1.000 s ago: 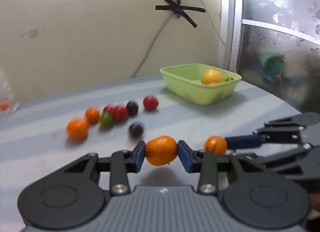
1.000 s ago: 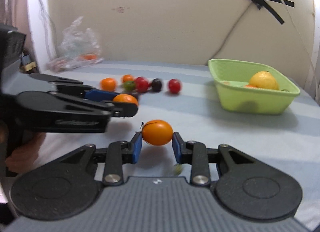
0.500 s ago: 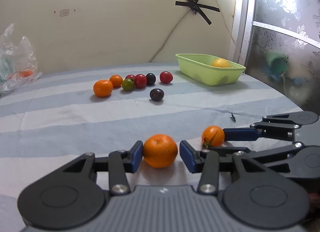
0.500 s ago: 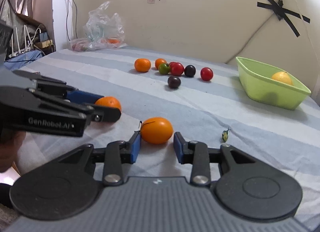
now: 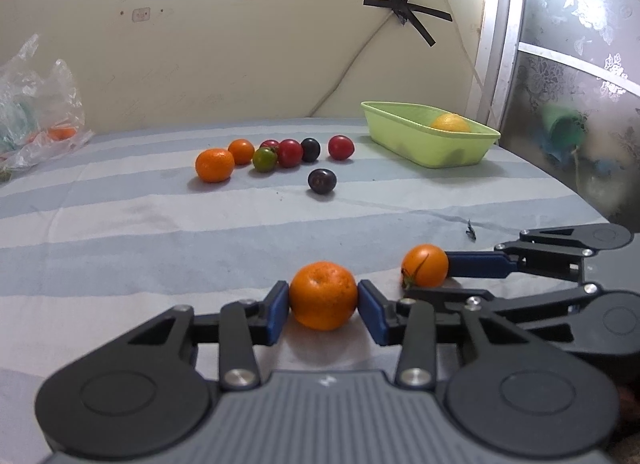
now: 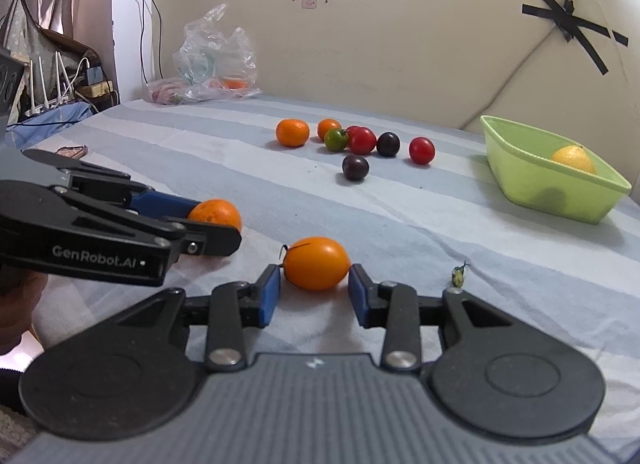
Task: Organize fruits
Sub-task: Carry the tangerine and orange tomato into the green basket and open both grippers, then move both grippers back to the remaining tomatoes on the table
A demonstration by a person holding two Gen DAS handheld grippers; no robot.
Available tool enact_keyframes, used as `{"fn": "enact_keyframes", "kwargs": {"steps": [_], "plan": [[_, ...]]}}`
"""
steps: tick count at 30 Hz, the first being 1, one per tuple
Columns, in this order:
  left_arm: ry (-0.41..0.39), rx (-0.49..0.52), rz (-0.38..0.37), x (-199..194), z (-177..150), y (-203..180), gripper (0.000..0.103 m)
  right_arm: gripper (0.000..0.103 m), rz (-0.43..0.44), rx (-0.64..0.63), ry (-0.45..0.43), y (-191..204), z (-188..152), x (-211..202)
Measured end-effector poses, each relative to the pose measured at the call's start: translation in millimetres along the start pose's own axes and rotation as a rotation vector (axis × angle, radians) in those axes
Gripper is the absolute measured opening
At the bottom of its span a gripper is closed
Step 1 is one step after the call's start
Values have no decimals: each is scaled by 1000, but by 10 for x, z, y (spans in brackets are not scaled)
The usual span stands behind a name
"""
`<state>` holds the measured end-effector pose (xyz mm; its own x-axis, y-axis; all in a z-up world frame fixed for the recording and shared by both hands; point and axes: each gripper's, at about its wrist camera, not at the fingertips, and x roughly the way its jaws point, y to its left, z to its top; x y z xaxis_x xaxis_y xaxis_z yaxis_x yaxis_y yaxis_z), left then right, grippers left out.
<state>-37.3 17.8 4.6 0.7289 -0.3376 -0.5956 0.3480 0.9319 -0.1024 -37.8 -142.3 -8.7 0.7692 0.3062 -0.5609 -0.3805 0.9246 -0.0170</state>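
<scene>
Closing on a mandarin (image 5: 323,296), the left tool (image 5: 323,296) has both blue pads against the fruit's sides, and the mandarin rests on the striped counter (image 5: 120,244) – well short of the green basket (image 5: 420,143) and to its left in the left wrist view.

Just beside it, on the side nearer the basket, we see an orange tomato (image 6: 316,263) lying on the counter between the pads of the right tool (image 6: 314,280). That tool is not clamped: one pad sits right at the tomato's skin, and a sliver of gap shows at the stem side. A small green stem scrap (image 6: 457,275) lies on the cloth between this tomato and the basket.

Farther out, we find the loose fruit in a cluster left of the basket – a second mandarin (image 5: 215,165), a smaller orange fruit (image 5: 241,151), a green tomato (image 5: 264,159), two red tomatoes touching it, a dark one behind, and a red tomato (image 5: 341,147) closest to the basket. One dark plum (image 5: 322,181) sits apart from the cluster, on our side of it. Inside the basket lies a yellow citrus (image 5: 450,122). Far from the basket, at the counter's back corner, a crumpled plastic bag (image 6: 212,59) leans against the wall.
</scene>
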Motion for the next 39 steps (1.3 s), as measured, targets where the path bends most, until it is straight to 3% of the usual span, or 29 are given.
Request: {"fn": "enact_keyframes", "kwargs": {"steps": [6, 10, 16, 23, 29, 32, 35, 39], "plan": [[4, 23, -46, 134, 241, -103, 36, 36, 22, 41, -15, -105, 15, -33], [-48, 76, -93, 302, 607, -297, 36, 37, 1, 94, -72, -322, 112, -107], [-106, 127, -129, 853, 1334, -606, 36, 37, -145, 91, -190, -765, 377, -111], [-6, 120, -163, 1805, 1984, -875, 37, 37, -303, 172, -186, -1441, 555, 138], [65, 119, -156, 2254, 2054, -1009, 39, 39, -351, 128, -164, -1612, 630, 351], [59, 117, -131, 2305, 2010, -1050, 42, 52, -375, 111, -176, -1604, 573, 389], [45, 88, -126, 2238, 1990, -1028, 45, 52, -384, 97, -196, -1572, 541, 361], [-67, 51, -118, 1755, 1927, -836, 45, 52, -379, 118, -234, -1580, 524, 246]]}}
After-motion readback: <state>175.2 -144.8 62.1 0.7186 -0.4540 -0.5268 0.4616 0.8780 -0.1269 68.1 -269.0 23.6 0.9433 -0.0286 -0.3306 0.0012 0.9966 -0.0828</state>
